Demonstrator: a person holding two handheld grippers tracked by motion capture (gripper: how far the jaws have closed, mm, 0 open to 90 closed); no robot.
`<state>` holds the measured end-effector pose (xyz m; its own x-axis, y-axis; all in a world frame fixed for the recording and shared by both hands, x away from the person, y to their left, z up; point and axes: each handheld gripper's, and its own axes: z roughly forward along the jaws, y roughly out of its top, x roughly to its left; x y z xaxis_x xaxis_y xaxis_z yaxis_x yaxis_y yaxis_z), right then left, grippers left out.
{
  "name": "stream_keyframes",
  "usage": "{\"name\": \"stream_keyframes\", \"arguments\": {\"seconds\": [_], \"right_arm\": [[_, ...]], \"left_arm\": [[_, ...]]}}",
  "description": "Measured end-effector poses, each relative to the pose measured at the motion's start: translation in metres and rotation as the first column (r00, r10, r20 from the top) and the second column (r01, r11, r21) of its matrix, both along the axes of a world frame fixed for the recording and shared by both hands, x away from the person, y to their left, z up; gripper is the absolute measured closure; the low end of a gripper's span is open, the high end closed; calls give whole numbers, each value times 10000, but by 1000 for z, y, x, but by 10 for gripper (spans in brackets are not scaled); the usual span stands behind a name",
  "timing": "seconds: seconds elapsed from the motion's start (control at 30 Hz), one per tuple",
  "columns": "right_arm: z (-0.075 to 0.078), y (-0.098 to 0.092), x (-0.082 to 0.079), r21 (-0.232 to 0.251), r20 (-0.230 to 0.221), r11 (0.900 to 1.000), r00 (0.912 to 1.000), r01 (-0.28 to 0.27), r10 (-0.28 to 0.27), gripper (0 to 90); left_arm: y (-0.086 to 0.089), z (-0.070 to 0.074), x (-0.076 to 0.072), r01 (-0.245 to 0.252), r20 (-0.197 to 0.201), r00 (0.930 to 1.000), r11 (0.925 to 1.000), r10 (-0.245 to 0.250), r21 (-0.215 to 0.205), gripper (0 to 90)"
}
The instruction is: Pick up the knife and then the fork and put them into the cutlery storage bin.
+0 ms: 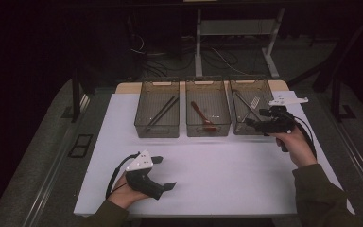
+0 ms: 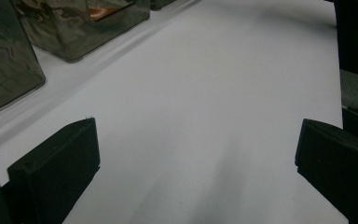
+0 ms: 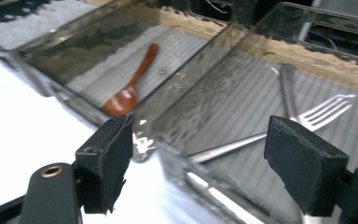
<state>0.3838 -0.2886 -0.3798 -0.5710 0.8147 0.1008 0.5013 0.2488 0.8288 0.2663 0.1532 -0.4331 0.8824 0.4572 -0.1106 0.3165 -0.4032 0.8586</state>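
Three clear bins stand in a row at the back of the white table (image 1: 227, 175). The left bin (image 1: 157, 132) holds dark chopsticks (image 1: 163, 111). A red-brown wooden spoon (image 1: 203, 116) (image 3: 126, 98) lies in the middle bin (image 1: 208, 132). In the right bin (image 1: 250, 81) (image 3: 168, 149) lies a metal fork (image 1: 254, 101) (image 3: 326, 112). My right gripper (image 1: 256, 119) (image 3: 200, 144) hovers at that bin's near wall, open, with nothing between its pads. My left gripper (image 1: 166, 172) (image 2: 196, 149) rests low at the table's front left, open over bare tabletop.
A second metal utensil handle (image 3: 286, 88) lies beside the fork. The left gripper view catches two of the bins (image 2: 74, 32) at its upper left. Beyond the table are desk legs and cables (image 1: 217, 56) on a dark floor. The white surface reaches from the bins to the front edge.
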Motion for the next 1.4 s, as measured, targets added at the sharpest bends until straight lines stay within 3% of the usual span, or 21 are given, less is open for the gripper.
{"name": "stream_keyframes", "arguments": {"seconds": [0.17,0.53,0.87,1.4], "right_arm": [[-4,2,-14,123,15,9994,9995,-320,320,227],[-10,-5,-41,726,133,9971,9996,-246,237,208],[-21,-10,-65,662,182,9968,9989,-445,434,202],[-41,-5,-100,762,255,9869,9897,-1423,1408,197]], "left_arm": [[0,0,0,-35,-3,10000,10000,35,-3,0],[2,-1,1,-84,-18,10000,10000,84,3,0],[1,0,-1,-75,27,10000,10000,75,44,0],[1,0,-1,-81,40,10000,10000,81,48,0]]}}
